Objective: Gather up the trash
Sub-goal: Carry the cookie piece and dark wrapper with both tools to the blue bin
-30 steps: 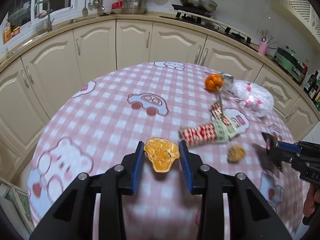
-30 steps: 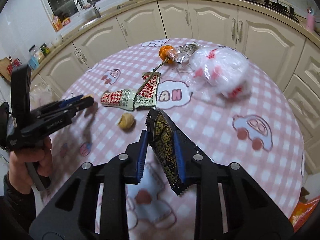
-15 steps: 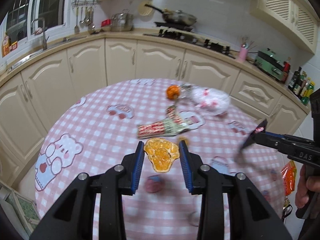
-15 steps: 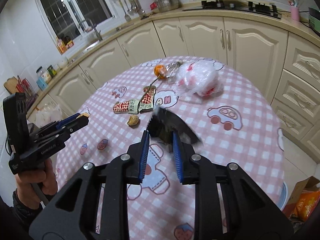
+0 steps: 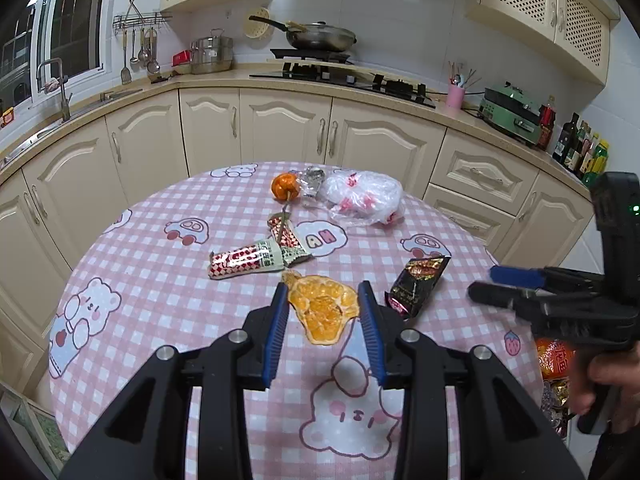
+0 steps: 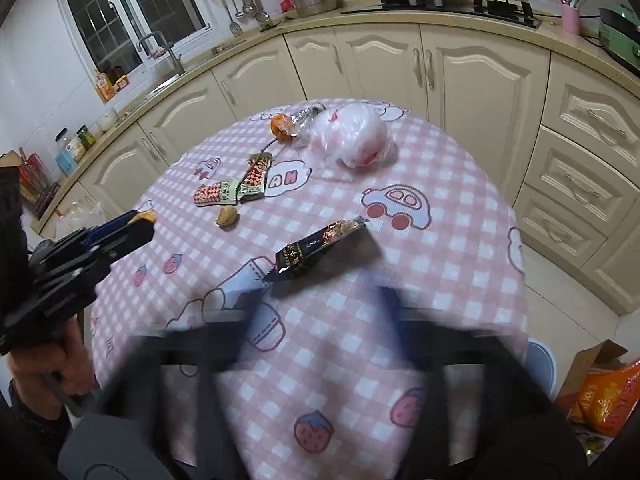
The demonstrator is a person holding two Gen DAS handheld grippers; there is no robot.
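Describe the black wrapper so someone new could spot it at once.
Start at the round table with the pink checked cloth. The black wrapper lies flat on its near half, in front of the cloth's red-wheeled car print, apart from the other litter. It is the only dark, glossy packet there; the wrappers further back are red, white and green.

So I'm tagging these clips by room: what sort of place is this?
A home kitchen, most likely: a gas hob with a pan on the counter, a sink tap under the window, and cream cabinets around a table.
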